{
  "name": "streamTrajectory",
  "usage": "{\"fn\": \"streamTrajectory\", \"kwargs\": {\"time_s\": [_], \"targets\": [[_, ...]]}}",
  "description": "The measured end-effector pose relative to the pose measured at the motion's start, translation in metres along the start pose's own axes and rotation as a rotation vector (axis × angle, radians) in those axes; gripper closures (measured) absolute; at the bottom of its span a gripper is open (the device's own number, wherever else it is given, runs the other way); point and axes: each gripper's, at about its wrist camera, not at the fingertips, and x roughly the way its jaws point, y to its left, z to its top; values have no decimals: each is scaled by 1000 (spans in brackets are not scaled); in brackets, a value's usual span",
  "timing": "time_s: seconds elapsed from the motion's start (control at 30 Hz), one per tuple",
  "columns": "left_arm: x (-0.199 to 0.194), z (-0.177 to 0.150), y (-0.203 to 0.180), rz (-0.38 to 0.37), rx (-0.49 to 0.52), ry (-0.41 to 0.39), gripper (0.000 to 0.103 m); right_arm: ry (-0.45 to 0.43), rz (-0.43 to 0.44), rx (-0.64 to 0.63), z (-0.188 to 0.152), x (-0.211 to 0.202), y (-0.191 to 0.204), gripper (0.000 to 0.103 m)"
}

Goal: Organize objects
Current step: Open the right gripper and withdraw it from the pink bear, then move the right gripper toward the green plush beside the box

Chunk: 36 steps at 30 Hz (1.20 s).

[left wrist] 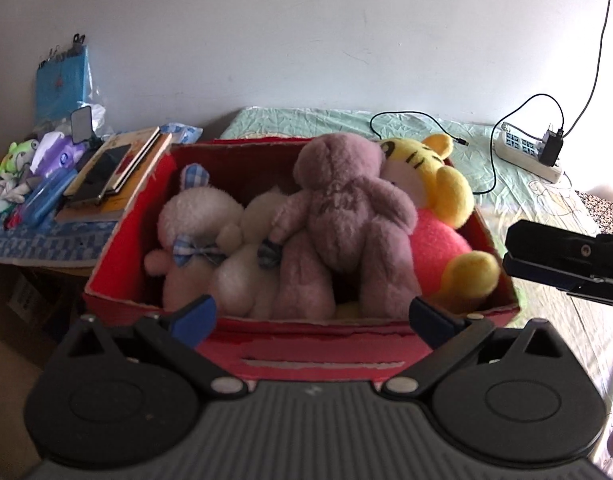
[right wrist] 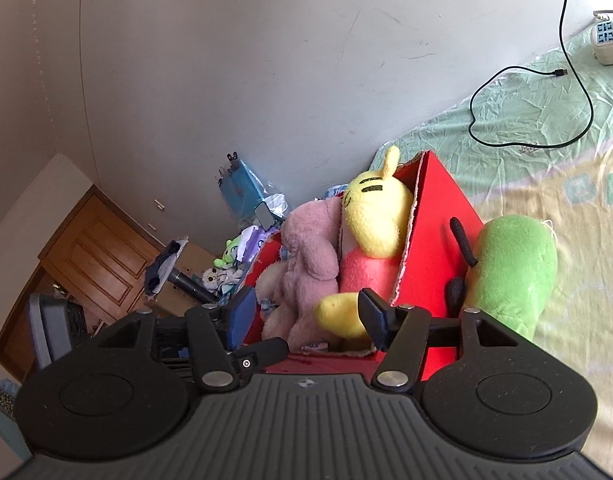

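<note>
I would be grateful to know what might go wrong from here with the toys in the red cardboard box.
1. The mauve plush bear is perched on top of the other toys in the crowded red cardboard box; a nudge may tip it out.
2. The green plush toy lies outside, against the box wall; little room appears left for it.
3. The black charging cable lies loose on the bed and might snag.

I log a red cardboard box (left wrist: 154, 240) with torn matt edges, fuzzy cloth plush toys (left wrist: 346, 216) inside, a wrinkled cotton bedsheet (right wrist: 546, 128), a glossy wooden door (right wrist: 94, 256), and matt black ribbed plastic gripper bodies.
</note>
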Motion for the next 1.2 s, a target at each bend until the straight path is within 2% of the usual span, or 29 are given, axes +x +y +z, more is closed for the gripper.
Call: {"fn": "streamTrajectory", "kwargs": {"time_s": [0.43, 0.97, 1.2], "targets": [[-18, -15, -43, 19, 15, 0, 1, 5, -18, 16, -6, -44, -19, 42], [10, -43, -99, -4, 73, 123, 1, 75, -158, 51, -27, -58, -53, 40], [35, -61, -117, -42, 63, 233, 1, 112, -232, 80, -33, -54, -69, 40]]}}
